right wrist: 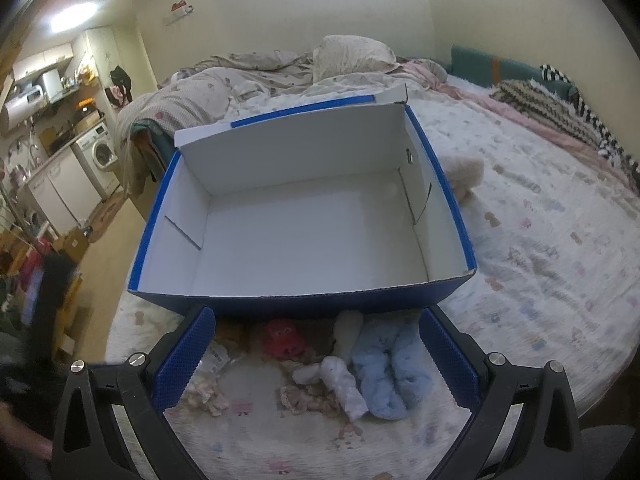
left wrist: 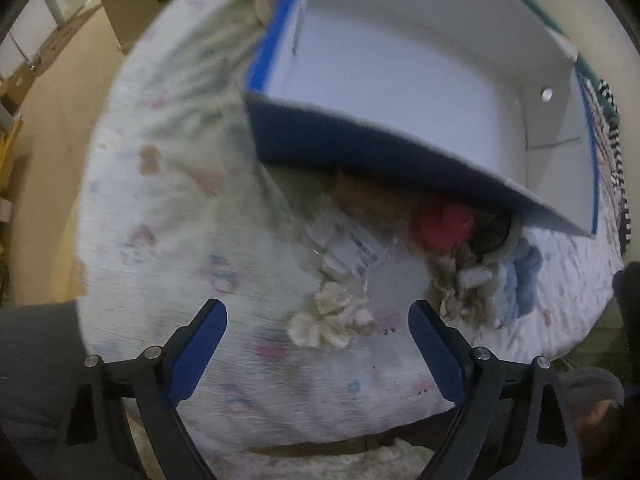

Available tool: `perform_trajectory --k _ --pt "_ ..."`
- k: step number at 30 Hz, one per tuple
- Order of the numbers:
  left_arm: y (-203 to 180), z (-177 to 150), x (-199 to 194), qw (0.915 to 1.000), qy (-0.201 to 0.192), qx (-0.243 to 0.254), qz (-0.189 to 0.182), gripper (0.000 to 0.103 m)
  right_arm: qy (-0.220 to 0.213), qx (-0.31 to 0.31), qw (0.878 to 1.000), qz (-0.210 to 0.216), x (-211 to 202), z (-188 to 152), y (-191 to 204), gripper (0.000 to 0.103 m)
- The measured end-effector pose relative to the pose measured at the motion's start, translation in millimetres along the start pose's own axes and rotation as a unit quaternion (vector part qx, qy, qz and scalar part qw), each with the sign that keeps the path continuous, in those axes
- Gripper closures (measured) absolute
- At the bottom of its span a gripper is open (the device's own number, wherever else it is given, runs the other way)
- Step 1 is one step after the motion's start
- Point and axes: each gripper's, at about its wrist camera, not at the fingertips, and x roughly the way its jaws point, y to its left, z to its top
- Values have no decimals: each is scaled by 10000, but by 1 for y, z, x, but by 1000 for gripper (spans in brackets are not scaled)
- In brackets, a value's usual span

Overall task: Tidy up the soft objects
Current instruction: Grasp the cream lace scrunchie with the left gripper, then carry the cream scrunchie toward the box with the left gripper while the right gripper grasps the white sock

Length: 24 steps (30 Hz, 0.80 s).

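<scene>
A blue cardboard box (right wrist: 304, 302) with a white, empty inside stands on the bed; it also shows in the left wrist view (left wrist: 360, 148). Soft toys lie in front of it: a light blue plush (right wrist: 384, 368), a white plush (right wrist: 344, 380), a red one (right wrist: 282, 338) and cream fluffy pieces (right wrist: 208, 394). In the left wrist view I see the red toy (left wrist: 442, 226), the blue plush (left wrist: 518, 284), a cream fluffy piece (left wrist: 332, 320) and a labelled plastic bag (left wrist: 352, 246). My left gripper (left wrist: 318, 354) is open and empty. My right gripper (right wrist: 318, 360) is open, straddling the toys.
The bed sheet (right wrist: 540, 240) is white with small prints. A cream plush (right wrist: 466, 174) lies right of the box. Rumpled bedding and a pillow (right wrist: 352, 58) lie at the far end. The bed's left edge drops to the floor (right wrist: 108, 248), with kitchen units and a washing machine (right wrist: 100, 152) beyond.
</scene>
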Motion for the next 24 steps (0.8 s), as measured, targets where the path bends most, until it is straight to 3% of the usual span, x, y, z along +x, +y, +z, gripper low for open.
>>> perform_trajectory --k 3,5,7,10,12,13,18,24 --pt "-9 -2 16 9998 133 72 109 12 65 133 9999 65 2 0 -5 0" --pt "-14 -5 30 9995 241 141 173 17 92 188 9997 112 2 0 -7 0" --pt "-16 -6 39 9991 329 157 229 43 90 214 9996 132 1 0 -7 0" --pt "-16 -7 51 9988 400 130 236 60 94 249 9995 170 0 1 -8 0" --pt "-16 -8 51 9989 385 212 160 86 117 297 9993 190 0 1 -10 0" --pt "-15 -8 50 9987 399 262 176 91 138 333 9991 203 1 1 -11 0" --pt "-12 -11 19 9991 192 316 193 91 347 598 9971 331 7 2 -29 0" --pt "-7 -15 -28 9991 -204 359 91 91 660 1418 9867 455 13 0 -70 0"
